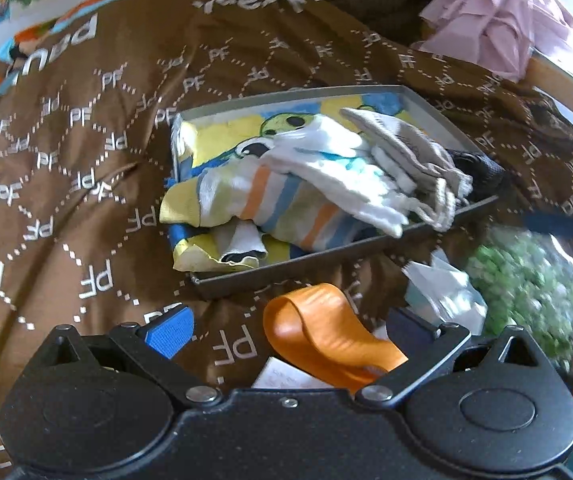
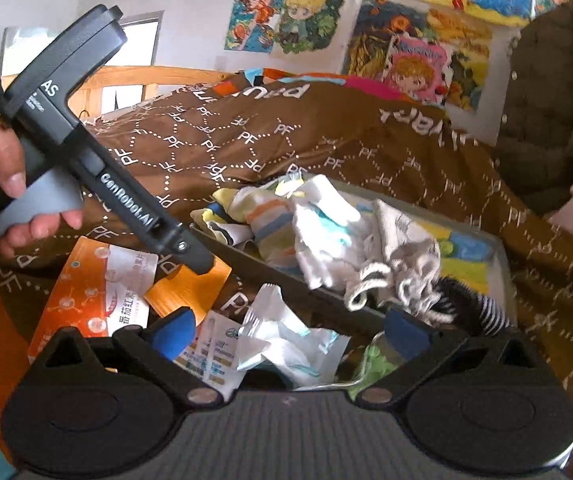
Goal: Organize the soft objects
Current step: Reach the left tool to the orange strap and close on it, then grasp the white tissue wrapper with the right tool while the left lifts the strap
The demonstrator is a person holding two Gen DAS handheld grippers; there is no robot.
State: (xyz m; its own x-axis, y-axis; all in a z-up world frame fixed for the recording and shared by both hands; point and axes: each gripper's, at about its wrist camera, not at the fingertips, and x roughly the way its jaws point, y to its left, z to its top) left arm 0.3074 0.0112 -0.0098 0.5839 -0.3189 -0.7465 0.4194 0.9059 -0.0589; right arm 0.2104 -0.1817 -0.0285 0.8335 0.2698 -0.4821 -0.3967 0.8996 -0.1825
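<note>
A heap of socks [image 1: 318, 184] lies in a shallow grey tray [image 1: 438, 100] on a bed covered by a brown blanket [image 1: 66, 152] printed with white "PF" marks. A sock with orange and blue stripes [image 1: 286, 204] lies at the tray's near left, white socks [image 1: 338, 160] lie over it in the middle, and grey-white ones [image 1: 406, 148] lie toward the right edge, their cuffs hanging over the near rim. A dark striped sock [image 2: 466, 304] sits at the tray's right end in the right wrist view. Under the heap a yellow and blue cartoon cloth [image 1: 222, 128] lines the tray and spills over its near left corner. Just in front of the tray, on the blanket, lie an orange loop [image 1: 326, 336], crumpled white wrappers [image 2: 286, 336] and a clear bag of green bits [image 1: 526, 280]. An orange packet [image 2: 86, 292] lies further left. The left gripper [image 1: 286, 332] hovers low before the tray's near rim, its blue-padded fingers [image 1: 170, 332] spread wide with nothing between them but the orange loop lying below. The right gripper [image 2: 294, 336] likewise has its fingers [image 2: 174, 336] wide apart above the wrappers, grasping nothing. The right wrist view shows a hand [image 2: 6, 176] holding the left tool's handle. Pink fabric [image 1: 498, 16] is piled beyond the blanket's far right edge, and cartoon pictures [image 2: 406, 40] cover the wall behind the bed.
</note>
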